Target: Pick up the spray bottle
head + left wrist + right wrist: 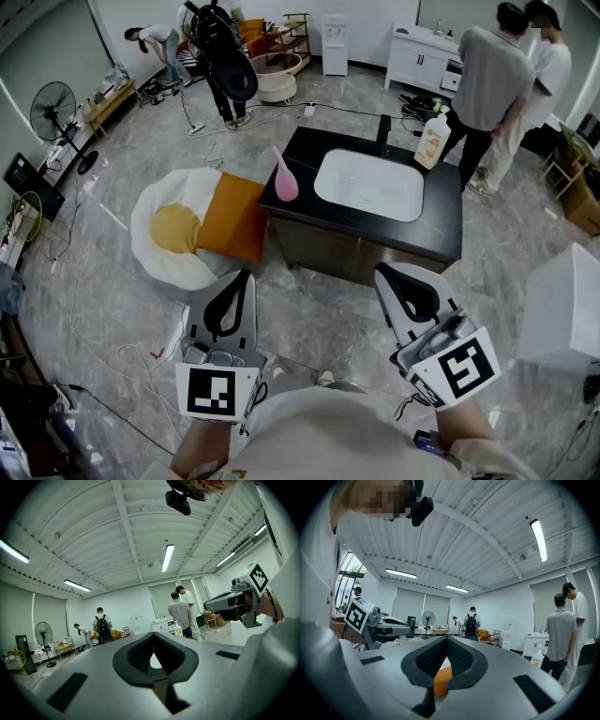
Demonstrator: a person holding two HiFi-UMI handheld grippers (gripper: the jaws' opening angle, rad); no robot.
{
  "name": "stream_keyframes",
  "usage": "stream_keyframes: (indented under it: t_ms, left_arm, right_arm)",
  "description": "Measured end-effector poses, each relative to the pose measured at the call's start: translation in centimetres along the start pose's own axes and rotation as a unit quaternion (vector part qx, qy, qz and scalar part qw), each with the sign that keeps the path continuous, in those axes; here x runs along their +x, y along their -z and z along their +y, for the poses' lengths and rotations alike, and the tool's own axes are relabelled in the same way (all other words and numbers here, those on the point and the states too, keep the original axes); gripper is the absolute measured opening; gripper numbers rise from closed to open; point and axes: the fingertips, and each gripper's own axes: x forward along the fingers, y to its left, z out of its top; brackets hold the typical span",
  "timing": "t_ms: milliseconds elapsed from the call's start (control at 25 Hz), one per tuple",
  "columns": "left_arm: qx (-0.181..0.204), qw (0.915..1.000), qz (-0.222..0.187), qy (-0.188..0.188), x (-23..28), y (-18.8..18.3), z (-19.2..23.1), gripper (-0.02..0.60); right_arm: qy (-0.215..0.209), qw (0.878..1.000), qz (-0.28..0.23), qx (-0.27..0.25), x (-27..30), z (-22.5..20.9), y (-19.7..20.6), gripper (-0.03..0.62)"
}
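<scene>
The black counter (pixel 309 211) holds a white sink (pixel 368 185). A white beanbag (pixel 155 202) with an orange cushion (pixel 230 217) lies just left of the counter. On the near side of the counter, well apart from it, the left gripper (pixel 246 275) and right gripper (pixel 380 270) are held level, both with jaws pressed together and empty. The pink spray bottle (pixel 284 178) stands upright at the counter's left edge (untouched). A soap bottle (pixel 432 141) stands at its far right corner.
</scene>
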Motion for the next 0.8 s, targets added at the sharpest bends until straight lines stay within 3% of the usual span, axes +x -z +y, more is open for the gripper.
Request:
stream_keyframes:
  t_ms: [160, 400, 520, 600, 640, 680, 720, 800]
  left_arm:
    - [-0.033, 0.9994, -0.007, 0.000, 0.4, -0.8, -0.5, 0.018]
    - [-0.040, 0.9989, 0.000, 0.023, 0.4, -0.7, -1.9, 0.018]
    - [-0.044, 0.9989, -0.002, 0.017, 0.3, -0.7, -2.1, 0.018]
    - [-0.026, 0.9997, -0.005, 0.002, -0.1, -0.1, -1.5, 0.020]
    - [-0.018, 0.9998, -0.006, -0.007, -0.2, 0.1, -1.1, 0.044]
    - [-0.016, 0.9998, -0.006, -0.013, -0.2, 0.3, -0.7, 0.176]
    - [-0.019, 0.9997, -0.004, -0.018, -0.1, 0.3, -0.4, 0.242]
    - [-0.026, 0.9994, -0.002, -0.025, 0.3, 0.6, 0.2, 0.253]
  right_arm:
    - [0.005, 1.000, 0.003, 0.009, -0.2, -0.1, 0.4, 0.028]
    - [0.010, 1.000, 0.004, 0.013, -0.8, -0.4, 0.6, 0.028]
    - [0.007, 1.000, 0.010, 0.016, -1.1, -0.4, 1.1, 0.028]
    - [0.006, 1.000, 0.013, 0.019, -1.1, -0.3, 1.4, 0.028]
    - [0.005, 1.000, 0.015, 0.021, -1.1, -0.2, 1.6, 0.028]
    - [0.006, 1.000, 0.016, 0.023, -1.1, -0.1, 1.8, 0.028]
    - [0.006, 1.000, 0.017, 0.025, -1.0, -0.1, 1.9, 0.028]
    - [0.007, 0.999, 0.020, 0.029, -0.5, -0.3, 2.3, 0.028]
